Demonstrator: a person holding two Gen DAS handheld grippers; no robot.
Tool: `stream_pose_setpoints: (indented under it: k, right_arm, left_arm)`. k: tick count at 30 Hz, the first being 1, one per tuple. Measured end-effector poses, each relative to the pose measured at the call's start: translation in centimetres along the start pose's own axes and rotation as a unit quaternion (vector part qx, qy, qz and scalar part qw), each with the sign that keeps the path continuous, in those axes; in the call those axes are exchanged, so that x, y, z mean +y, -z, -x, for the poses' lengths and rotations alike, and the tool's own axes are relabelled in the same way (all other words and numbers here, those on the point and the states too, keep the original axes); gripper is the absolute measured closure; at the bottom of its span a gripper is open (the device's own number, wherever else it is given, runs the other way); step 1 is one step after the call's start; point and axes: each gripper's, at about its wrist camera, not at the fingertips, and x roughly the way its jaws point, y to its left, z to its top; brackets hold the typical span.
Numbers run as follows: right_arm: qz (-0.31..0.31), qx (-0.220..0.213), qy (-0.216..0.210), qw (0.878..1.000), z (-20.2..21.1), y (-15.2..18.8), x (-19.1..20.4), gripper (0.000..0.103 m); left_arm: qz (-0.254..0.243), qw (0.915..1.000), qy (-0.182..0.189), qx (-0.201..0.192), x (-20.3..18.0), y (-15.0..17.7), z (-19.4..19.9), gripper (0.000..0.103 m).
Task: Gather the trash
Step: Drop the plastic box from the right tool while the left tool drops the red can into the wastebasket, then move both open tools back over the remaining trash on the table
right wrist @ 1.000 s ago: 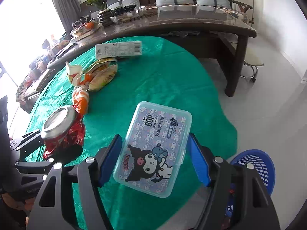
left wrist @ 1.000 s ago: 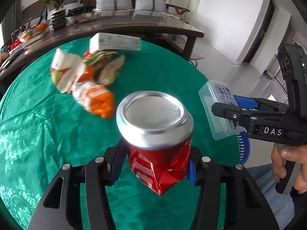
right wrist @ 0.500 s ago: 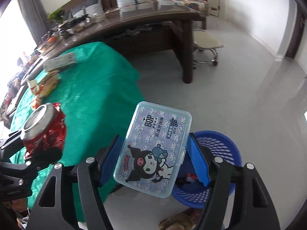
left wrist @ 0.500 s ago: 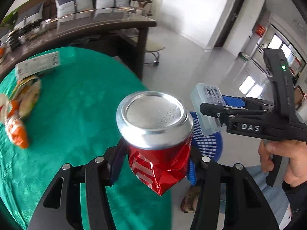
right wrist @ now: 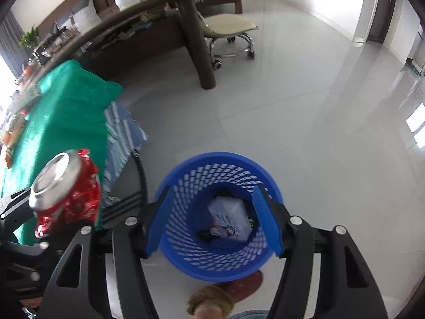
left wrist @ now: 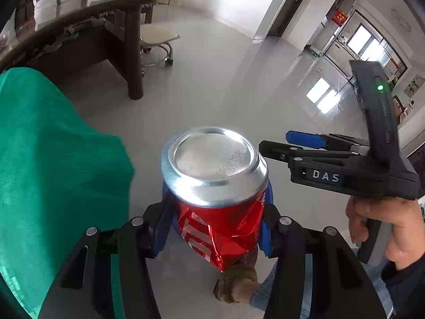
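While the left gripper point(left wrist: 216, 228) clamps one crushed red can point(left wrist: 215, 186) beside the green-clothed worktop point(left wrist: 53, 159), the right gripper point(right wrist: 212, 220) hangs over one blue basket point(right wrist: 186, 255); its jaws, having just narrowed, stand apart and empty. One plastic box point(right wrist: 231, 220) lies in the basket bottom.

A green cloth-covered table point(right wrist: 61, 122) fills the near left. Beyond it stands a long dark wooden table point(right wrist: 148, 10) on a thick round leg. A cream-cushioned wheeled stool point(right wrist: 228, 26) sits right of that leg on the glossy pale tiled floor point(right wrist: 305, 111).
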Motion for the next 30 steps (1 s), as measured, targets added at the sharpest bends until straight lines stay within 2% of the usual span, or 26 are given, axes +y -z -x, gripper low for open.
stream_pose_setpoints:
  k: [4, 6, 7, 8, 9, 11, 12, 15, 16, 20, 22, 25, 27, 30]
  right_arm:
    - [-0.026, -0.004, 0.002, 1.0, 0.4, 0.4, -2.2, 0.043]
    - [-0.048, -0.02, 0.009, 0.999, 1.3, 0.4, -3.3, 0.041]
    - [-0.059, -0.028, 0.014, 0.998, 1.9, 0.5, -3.8, 0.034]
    - [-0.07, -0.038, 0.019, 0.997, 2.4, 0.5, -4.3, 0.032]
    - [-0.083, -0.052, 0.021, 0.995, 3.0, 0.4, -4.8, 0.027]
    - [-0.098, -0.069, 0.013, 0.993, 3.9, 0.4, -5.6, 0.026]
    - [-0.103, -0.078, 0.013, 0.992, 4.3, 0.4, -5.8, 0.026]
    - [-0.109, -0.099, 0.017, 0.989, 5.4, 0.4, -6.3, 0.026]
    - [-0.11, -0.107, 0.018, 0.988, 5.6, 0.2, -6.3, 0.026]
    - [-0.098, -0.139, 0.025, 0.985, 6.7, -0.4, -5.7, 0.025]
    - [-0.084, -0.162, 0.034, 0.983, 7.5, -0.5, -4.8, 0.009]
    - [-0.063, -0.192, 0.051, 0.978, 8.4, -0.8, -3.0, 0.008]
    - [-0.056, -0.206, 0.057, 0.975, 8.8, -0.8, -1.8, 0.005]
    - [-0.042, -0.225, 0.056, 0.972, 9.4, -0.7, 0.2, 0.005]
  left_arm:
    - [-0.003, 0.9999, -0.001, 0.016, -0.7, -0.4, -3.8, 0.05]
    - [-0.007, 0.9998, -0.001, 0.02, -0.9, -0.6, -5.3, 0.049]
    - [-0.009, 0.9997, 0.0, 0.02, -0.8, -0.6, -6.1, 0.049]
    - [-0.011, 0.9997, -0.001, 0.02, -0.9, -0.5, -6.7, 0.048]
    - [-0.012, 0.9997, -0.003, 0.021, -1.0, -0.4, -7.4, 0.037]
    - [-0.01, 0.9998, -0.002, 0.018, -1.5, -0.4, -8.8, 0.018]
    - [-0.01, 0.9999, -0.003, 0.013, -1.7, -0.5, -9.2, 0.012]
    - [-0.016, 0.9999, -0.002, 0.001, -2.3, -0.7, -9.6, 0.01]
    - [-0.017, 0.9998, -0.003, -0.003, -2.5, -0.6, -9.3, 0.01]
    - [-0.026, 0.9971, -0.026, -0.067, -2.5, -0.2, -6.2, 0.005]
    - [-0.032, 0.9935, -0.035, -0.104, -2.2, 0.5, -3.8, 0.005]
    - [-0.038, 0.9901, -0.047, -0.127, -1.6, 1.3, -0.8, 0.005]
    - [-0.03, 0.9884, -0.052, -0.139, -0.8, 2.0, 1.5, 0.005]
    - [-0.014, 0.9851, -0.061, -0.16, 0.4, 2.9, 5.2, 0.005]
